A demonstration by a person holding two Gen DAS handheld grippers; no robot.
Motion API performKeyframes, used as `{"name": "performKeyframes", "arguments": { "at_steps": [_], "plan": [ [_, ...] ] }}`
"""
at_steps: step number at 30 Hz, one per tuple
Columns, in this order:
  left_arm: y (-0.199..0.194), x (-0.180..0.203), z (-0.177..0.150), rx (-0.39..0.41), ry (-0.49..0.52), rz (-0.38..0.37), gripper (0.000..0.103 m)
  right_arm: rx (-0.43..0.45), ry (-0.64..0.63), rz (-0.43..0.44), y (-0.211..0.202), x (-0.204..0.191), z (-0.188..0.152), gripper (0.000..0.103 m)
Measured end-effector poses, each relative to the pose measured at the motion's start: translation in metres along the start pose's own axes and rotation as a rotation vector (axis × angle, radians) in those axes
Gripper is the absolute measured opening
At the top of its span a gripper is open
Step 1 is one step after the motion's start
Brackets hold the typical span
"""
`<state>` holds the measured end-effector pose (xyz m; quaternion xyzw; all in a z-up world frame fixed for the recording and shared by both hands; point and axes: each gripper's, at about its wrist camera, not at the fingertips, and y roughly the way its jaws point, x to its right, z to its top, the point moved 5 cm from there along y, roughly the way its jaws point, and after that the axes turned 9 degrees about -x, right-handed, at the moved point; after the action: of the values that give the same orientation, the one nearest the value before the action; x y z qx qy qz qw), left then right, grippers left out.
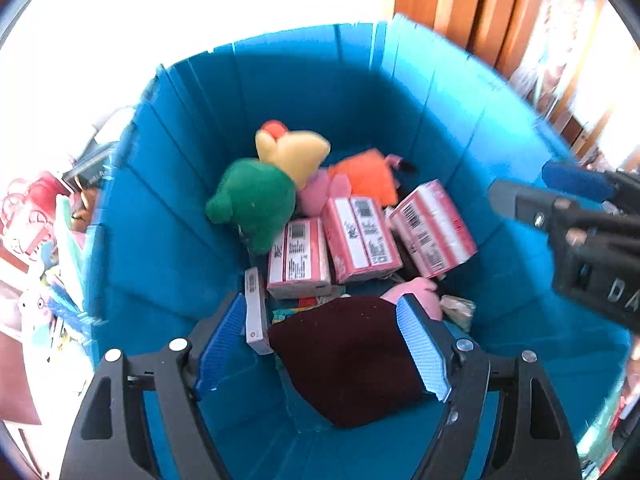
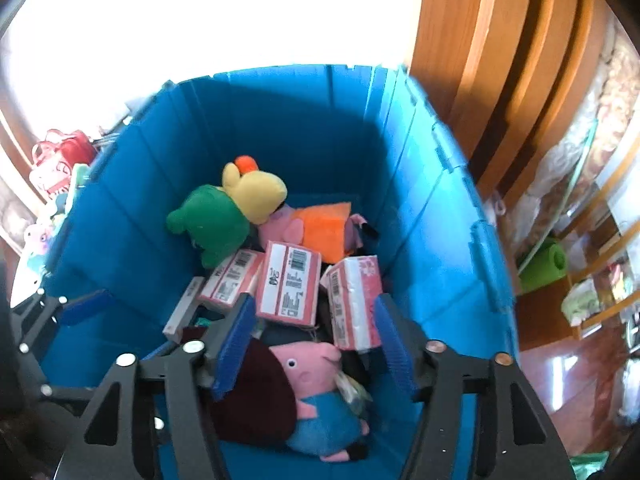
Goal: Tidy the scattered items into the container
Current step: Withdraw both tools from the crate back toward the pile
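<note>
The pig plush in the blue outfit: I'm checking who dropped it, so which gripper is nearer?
Right. The right gripper hangs open directly above the pig plush; the left gripper hangs over the dark maroon cloth beside it.

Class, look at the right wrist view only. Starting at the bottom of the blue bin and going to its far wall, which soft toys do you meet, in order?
Pink pig plush in a blue outfit → flat orange plush → yellow-headed plush in a green outfit, all inside the blue folding plastic bin.
</note>
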<state>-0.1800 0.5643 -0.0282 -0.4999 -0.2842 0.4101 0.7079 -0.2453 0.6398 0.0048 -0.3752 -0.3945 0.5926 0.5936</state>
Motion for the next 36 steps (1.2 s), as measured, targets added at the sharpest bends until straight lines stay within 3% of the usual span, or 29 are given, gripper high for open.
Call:
{"name": "performKeyframes", "arguments": {
  "at_steps": [2,6,9,16,23,30,36],
  "plan": [
    [-0.019,-0.002,-0.008,0.046,0.008,-0.012,0.078,0.031,-0.009,-0.008,-0.016,-0.003,-0.010,0.082],
    [-0.044,-0.004,-0.024,0.120,0.011,-0.022,0.080,0.099,-0.006,-0.024,-0.036,-0.008,-0.029,0.089],
    [-0.058,-0.006,-0.035,0.172,-0.001,-0.016,0.080,0.149,0.008,-0.025,-0.049,-0.008,-0.043,0.103],
    [-0.087,-0.010,-0.060,0.269,-0.041,-0.022,0.093,0.232,-0.024,-0.023,-0.071,-0.019,-0.069,0.103],
    [-0.103,-0.025,-0.083,0.319,-0.084,0.001,0.093,0.304,-0.035,0.023,-0.087,-0.036,-0.086,0.103],
    [-0.117,-0.064,-0.110,0.357,-0.147,0.015,0.093,0.337,-0.063,0.021,-0.101,-0.072,-0.097,0.103],
    [-0.130,-0.119,-0.149,0.402,-0.168,0.042,0.093,0.368,-0.081,0.024,-0.114,-0.128,-0.110,0.103]
  ]
}}
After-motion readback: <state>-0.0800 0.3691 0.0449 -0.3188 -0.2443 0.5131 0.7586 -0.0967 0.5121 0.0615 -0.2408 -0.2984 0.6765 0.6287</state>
